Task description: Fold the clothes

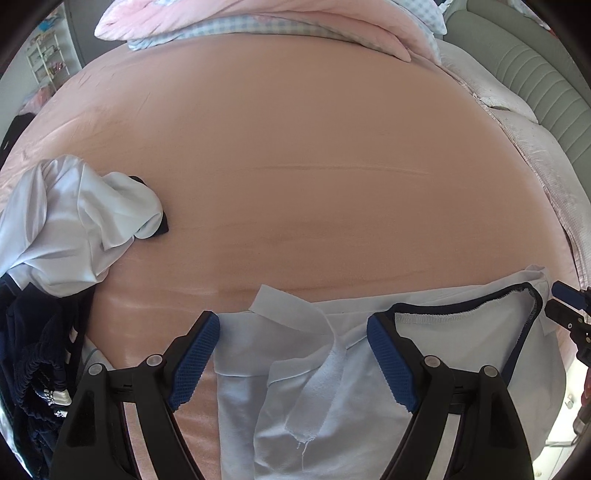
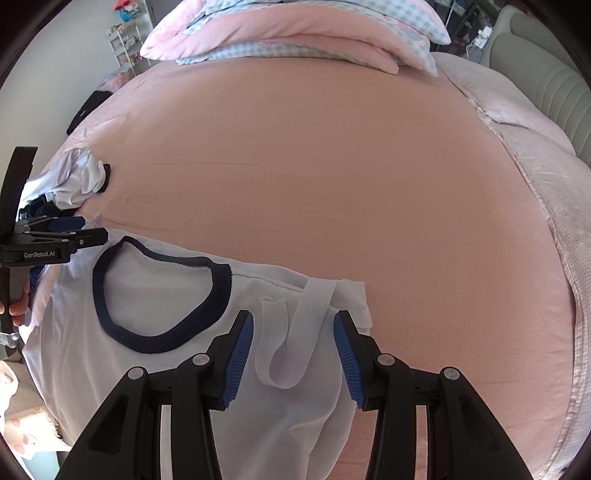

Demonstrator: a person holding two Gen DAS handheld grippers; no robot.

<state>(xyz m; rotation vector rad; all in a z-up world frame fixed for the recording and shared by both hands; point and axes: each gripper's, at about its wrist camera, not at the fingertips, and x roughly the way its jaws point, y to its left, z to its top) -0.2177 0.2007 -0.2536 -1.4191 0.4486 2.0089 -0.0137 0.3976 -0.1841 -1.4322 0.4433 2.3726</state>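
A pale blue T-shirt (image 1: 351, 387) with a navy collar (image 2: 162, 295) lies spread on the near part of the pink bed sheet (image 1: 295, 166). My left gripper (image 1: 293, 354) hangs over its one shoulder, open wide, with a folded sleeve strip lying loose between the fingers. From the right wrist view the left gripper (image 2: 92, 230) shows side-on at the shirt's left edge. My right gripper (image 2: 294, 354) is over the other shoulder, open, and a looped strip of cloth (image 2: 284, 347) lies between its blue pads (image 2: 240, 358) without being pinched. The right gripper's tips (image 1: 556, 301) show at the right edge.
A heap of crumpled pale clothes (image 1: 74, 221) and a navy garment (image 1: 33, 369) sits at the bed's left side. Pink and checked bedding (image 2: 295, 33) is piled at the far end. A grey-green padded headboard (image 1: 517, 74) is on the right. A hand (image 2: 18, 302) holds the left gripper.
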